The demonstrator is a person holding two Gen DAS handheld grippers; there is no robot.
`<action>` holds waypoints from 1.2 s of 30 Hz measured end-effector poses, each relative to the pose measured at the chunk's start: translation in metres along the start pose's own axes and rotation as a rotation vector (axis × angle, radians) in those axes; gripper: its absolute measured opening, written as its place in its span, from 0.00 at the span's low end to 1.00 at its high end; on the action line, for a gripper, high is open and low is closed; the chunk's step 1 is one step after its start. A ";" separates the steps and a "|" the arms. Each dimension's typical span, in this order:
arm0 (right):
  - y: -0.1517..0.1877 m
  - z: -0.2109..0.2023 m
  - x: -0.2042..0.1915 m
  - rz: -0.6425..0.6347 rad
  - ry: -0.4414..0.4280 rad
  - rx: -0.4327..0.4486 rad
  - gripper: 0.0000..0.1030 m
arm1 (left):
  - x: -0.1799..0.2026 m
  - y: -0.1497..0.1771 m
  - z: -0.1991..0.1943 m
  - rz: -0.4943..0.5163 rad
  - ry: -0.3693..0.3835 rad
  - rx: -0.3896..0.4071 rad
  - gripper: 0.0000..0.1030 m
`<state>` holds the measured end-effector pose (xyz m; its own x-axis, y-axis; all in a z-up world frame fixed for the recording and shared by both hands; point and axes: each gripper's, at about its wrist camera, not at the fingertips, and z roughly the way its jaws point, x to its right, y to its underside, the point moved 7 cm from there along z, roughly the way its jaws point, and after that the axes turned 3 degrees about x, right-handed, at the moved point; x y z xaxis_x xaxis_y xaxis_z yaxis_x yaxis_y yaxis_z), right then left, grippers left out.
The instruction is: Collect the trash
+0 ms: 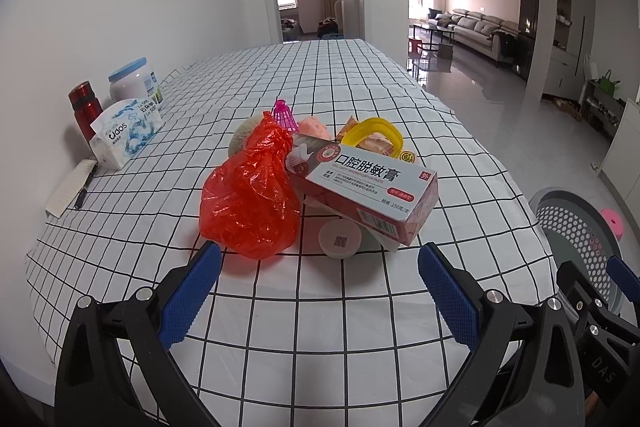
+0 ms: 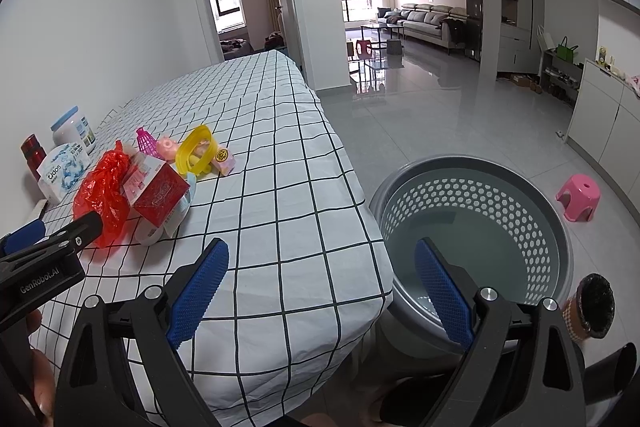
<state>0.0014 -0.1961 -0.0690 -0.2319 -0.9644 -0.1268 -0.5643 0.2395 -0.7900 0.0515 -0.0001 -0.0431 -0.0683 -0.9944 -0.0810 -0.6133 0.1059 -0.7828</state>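
Left gripper (image 1: 320,291): your fingers are spread wide and empty, just short of the trash pile, low over the worktop (image 1: 320,331).
Right gripper (image 2: 322,291): fingers spread too, nothing held, straddling the worktop edge with one finger over the basket (image 2: 560,227).
Basket: grey, perforated wall, on the floor right of the pile, beside the worktop corner. Looks empty, so I'd judge collecting has barely started.
Small round tub (image 1: 340,239): nearest item in the pile, touching the box's near end. Probably light and rigid; pinch across the rim.
Red plastic bag (image 1: 250,199): left side of the pile, crumpled. Thin film, soft, likely slippery; bunch a fold near the top knot rather than the flat skin.
Toothpaste box (image 1: 366,187): tilted on top of the pile, leaning on the bag. Stiff cardboard, light; take it across the narrow faces, easy on the squeeze or it caves.
Yellow ring (image 1: 378,135): behind the box, over snack wrappers. Rigid, smooth; grip one wall.
Pink shuttlecock (image 1: 285,115): far side of the pile. Fragile skirt; hold the base.
Tissue pack (image 1: 128,131), white jar (image 1: 134,83), red bottle (image 1: 85,109): well left of the pile by the wall; probably not trash.
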 end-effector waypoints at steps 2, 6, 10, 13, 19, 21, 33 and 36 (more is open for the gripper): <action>0.000 0.000 0.000 0.000 -0.001 0.000 0.87 | 0.000 0.000 0.000 -0.001 0.001 0.001 0.94; 0.000 0.000 0.000 0.000 -0.002 -0.001 0.87 | 0.000 0.000 -0.001 -0.001 0.002 0.001 0.94; 0.000 -0.001 0.000 0.000 -0.002 0.000 0.87 | 0.000 -0.001 -0.001 0.002 0.001 0.001 0.94; 0.000 0.000 0.000 0.001 -0.002 0.000 0.87 | 0.000 -0.002 -0.002 0.004 0.003 0.003 0.94; 0.000 -0.001 0.000 -0.001 -0.001 0.001 0.87 | 0.000 -0.002 -0.002 0.006 0.003 0.002 0.94; 0.000 -0.001 0.000 0.000 -0.001 0.000 0.87 | 0.000 -0.002 -0.002 0.006 0.002 0.002 0.94; 0.000 -0.001 0.000 -0.001 -0.001 0.000 0.87 | 0.000 -0.002 -0.001 0.003 0.004 0.003 0.94; 0.000 -0.001 -0.001 -0.002 0.000 0.000 0.87 | 0.000 -0.002 -0.001 0.003 0.005 0.003 0.94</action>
<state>0.0007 -0.1954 -0.0685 -0.2306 -0.9649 -0.1258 -0.5646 0.2379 -0.7903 0.0518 -0.0005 -0.0413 -0.0741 -0.9940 -0.0806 -0.6110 0.1091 -0.7841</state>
